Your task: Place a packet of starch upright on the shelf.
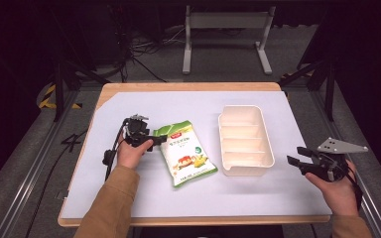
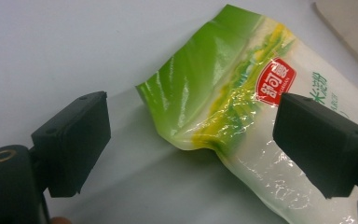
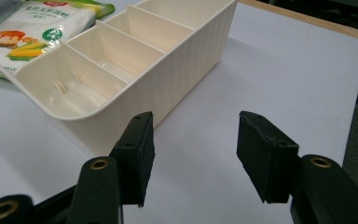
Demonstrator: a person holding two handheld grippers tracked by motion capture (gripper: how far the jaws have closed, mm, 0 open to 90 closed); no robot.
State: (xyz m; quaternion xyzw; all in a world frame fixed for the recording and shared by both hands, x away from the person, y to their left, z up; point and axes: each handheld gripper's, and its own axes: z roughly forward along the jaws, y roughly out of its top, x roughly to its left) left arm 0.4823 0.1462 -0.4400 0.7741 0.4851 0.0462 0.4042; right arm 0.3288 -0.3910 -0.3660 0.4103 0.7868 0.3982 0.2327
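Now my left gripper (image 2: pixel 191 140) stands wide apart, the green corner of the bag (image 2: pixel 223 93) between its jaws, unpinched. Right gripper (image 3: pixel 193 158) is apart too, just near the tray (image 3: pixel 168 60), holding nothing.

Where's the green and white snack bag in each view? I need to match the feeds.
High view: bag lies flat at table centre, left of the cream divided tray.
Left gripper view: bag fills the upper right, beyond the open jaws.
Right gripper view: bag at top left, behind the tray.
Shared landmark: the tray.
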